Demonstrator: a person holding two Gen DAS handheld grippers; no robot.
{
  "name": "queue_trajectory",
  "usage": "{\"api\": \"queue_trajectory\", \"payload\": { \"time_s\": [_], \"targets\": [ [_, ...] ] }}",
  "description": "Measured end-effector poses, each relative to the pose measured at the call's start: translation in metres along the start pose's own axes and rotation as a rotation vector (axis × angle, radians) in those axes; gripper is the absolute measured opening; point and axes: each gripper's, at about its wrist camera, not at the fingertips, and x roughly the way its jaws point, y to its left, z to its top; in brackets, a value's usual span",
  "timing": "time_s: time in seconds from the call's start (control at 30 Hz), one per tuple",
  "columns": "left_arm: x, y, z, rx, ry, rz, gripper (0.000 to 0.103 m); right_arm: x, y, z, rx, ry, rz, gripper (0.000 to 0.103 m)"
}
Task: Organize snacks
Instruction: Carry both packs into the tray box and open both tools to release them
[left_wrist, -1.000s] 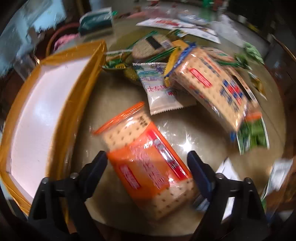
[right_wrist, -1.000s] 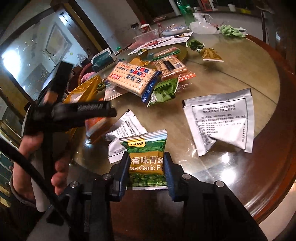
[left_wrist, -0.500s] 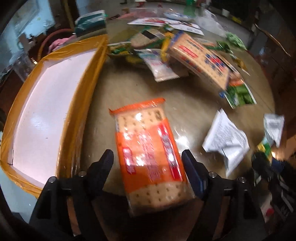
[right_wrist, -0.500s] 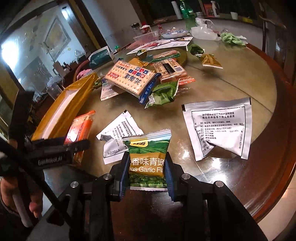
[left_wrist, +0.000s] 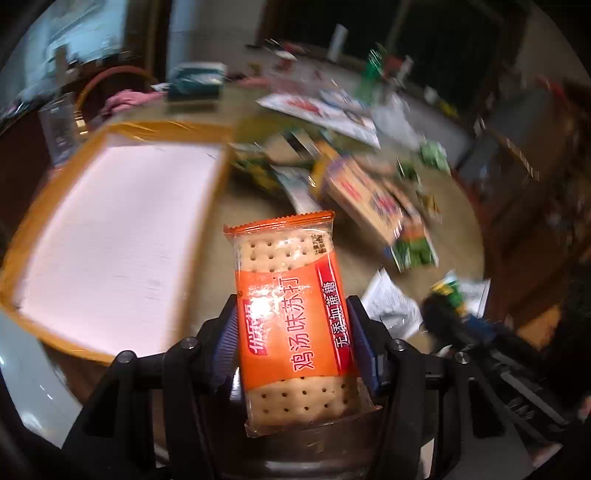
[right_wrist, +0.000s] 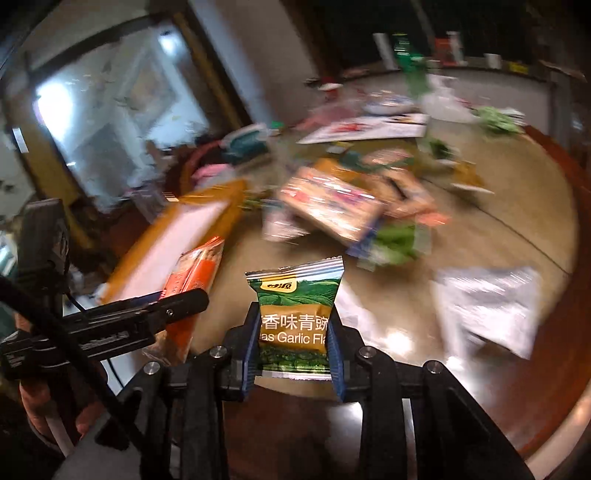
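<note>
Grippers first: my left gripper (left_wrist: 291, 343) has its jaws closing in on an orange cracker pack (left_wrist: 291, 306), the blue pads pressing both long sides, and the pack sticks straight out ahead of the fingers, clear of the table (left_wrist: 354, 258). My right gripper (right_wrist: 293, 350) is closing a touch too, pinching a small green pea packet (right_wrist: 295, 314) by its lower half, so the crimped top edge stands free above the pads. That one's also off the tabletop.

From the right wrist view I can see the left gripper (right_wrist: 181, 306) off to my left with the orange pack poking past its finger, so the two tools sit near each other but apart.

Just left of the cracker pack is the yellow-rimmed box (left_wrist: 118, 236), open top and pale inside. Its near wall runs just beside the pack, and nothing that I can make out sits in it.

Ahead there's a bare strip of table, then the blurry snack pile: a big cracker box (left_wrist: 373, 199), green packets (left_wrist: 413, 251), and white paper sachets (left_wrist: 391, 306) to the right of the pack. A silver pouch (right_wrist: 491, 302) lies right of the pea packet, near the table's dark wooden rim (right_wrist: 554, 369).
</note>
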Motion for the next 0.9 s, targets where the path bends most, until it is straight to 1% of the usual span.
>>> {"api": "queue_trajectory", "payload": {
  "time_s": [0.03, 0.07, 0.17, 0.23, 0.3, 0.4, 0.53, 0.57, 0.63, 0.7, 0.8, 0.83, 0.87, 0.9],
  "targets": [
    [-0.009, 0.012, 0.005, -0.023, -0.02, 0.015, 0.057, 0.007, 0.012, 0.004, -0.027, 0.007, 0.04, 0.031],
    [-0.016, 0.025, 0.009, -0.039, -0.036, 0.049, 0.057, 0.017, 0.026, 0.008, -0.063, 0.023, 0.092, 0.031],
    [-0.028, 0.066, 0.018, -0.1, -0.077, 0.134, 0.057, 0.05, 0.06, 0.016, -0.129, 0.087, 0.182, 0.031],
    [-0.029, 0.093, 0.022, -0.134, -0.078, 0.179, 0.057, 0.073, 0.079, 0.022, -0.159, 0.125, 0.235, 0.031],
    [-0.027, 0.119, 0.024, -0.169, -0.073, 0.223, 0.057, 0.099, 0.103, 0.029, -0.197, 0.156, 0.252, 0.031],
    [-0.016, 0.145, 0.028, -0.184, -0.049, 0.232, 0.057, 0.133, 0.133, 0.035, -0.253, 0.198, 0.282, 0.031],
    [-0.002, 0.164, 0.029, -0.203, -0.042, 0.249, 0.057, 0.161, 0.154, 0.029, -0.313, 0.246, 0.241, 0.032],
    [0.002, 0.167, 0.03, -0.199, -0.03, 0.249, 0.057, 0.169, 0.156, 0.027, -0.323, 0.262, 0.213, 0.032],
    [0.011, 0.171, 0.029, -0.194, -0.005, 0.264, 0.057, 0.174, 0.158, 0.02, -0.34, 0.279, 0.169, 0.032],
    [0.014, 0.17, 0.027, -0.176, 0.005, 0.282, 0.057, 0.176, 0.161, 0.015, -0.358, 0.288, 0.167, 0.033],
    [0.02, 0.169, 0.026, -0.158, 0.022, 0.304, 0.057, 0.175, 0.164, 0.008, -0.398, 0.273, 0.129, 0.034],
    [0.02, 0.17, 0.026, -0.16, 0.02, 0.303, 0.059, 0.173, 0.166, 0.007, -0.411, 0.272, 0.125, 0.037],
    [0.019, 0.171, 0.025, -0.168, 0.019, 0.312, 0.066, 0.175, 0.168, 0.007, -0.415, 0.275, 0.132, 0.044],
    [0.017, 0.171, 0.025, -0.176, 0.018, 0.324, 0.071, 0.172, 0.168, 0.008, -0.41, 0.273, 0.142, 0.048]
  ]
}}
